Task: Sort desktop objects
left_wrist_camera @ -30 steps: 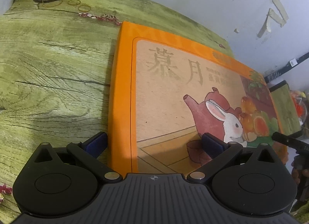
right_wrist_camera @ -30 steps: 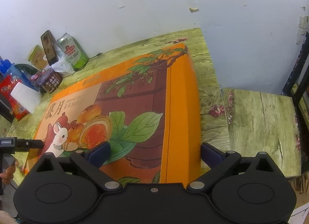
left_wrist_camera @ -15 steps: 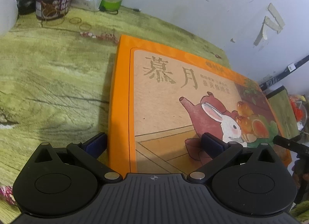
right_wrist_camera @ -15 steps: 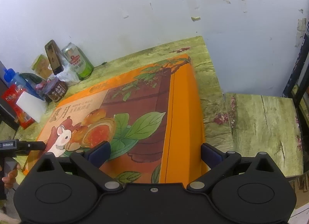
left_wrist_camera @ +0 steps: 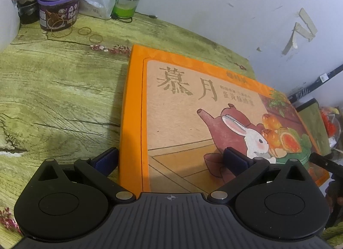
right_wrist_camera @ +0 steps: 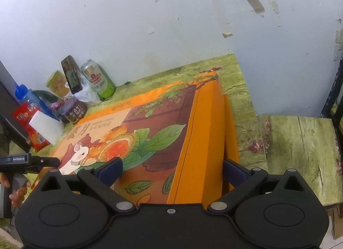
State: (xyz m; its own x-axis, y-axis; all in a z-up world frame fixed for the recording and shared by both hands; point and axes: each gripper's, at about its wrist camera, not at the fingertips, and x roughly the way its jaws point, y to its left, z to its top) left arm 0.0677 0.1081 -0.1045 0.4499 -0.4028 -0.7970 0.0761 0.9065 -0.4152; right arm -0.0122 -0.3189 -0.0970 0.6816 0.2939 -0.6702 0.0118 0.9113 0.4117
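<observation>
The large orange box (left_wrist_camera: 214, 124) lies flat on the counter (left_wrist_camera: 53, 98), filling the middle of both frames. The left gripper (left_wrist_camera: 171, 158) and right gripper (right_wrist_camera: 172, 169) each straddle one side edge, jaws wide, gripping nothing. It seems a two-handed hold is prepared; the next move needs both jaws closing evenly.
</observation>
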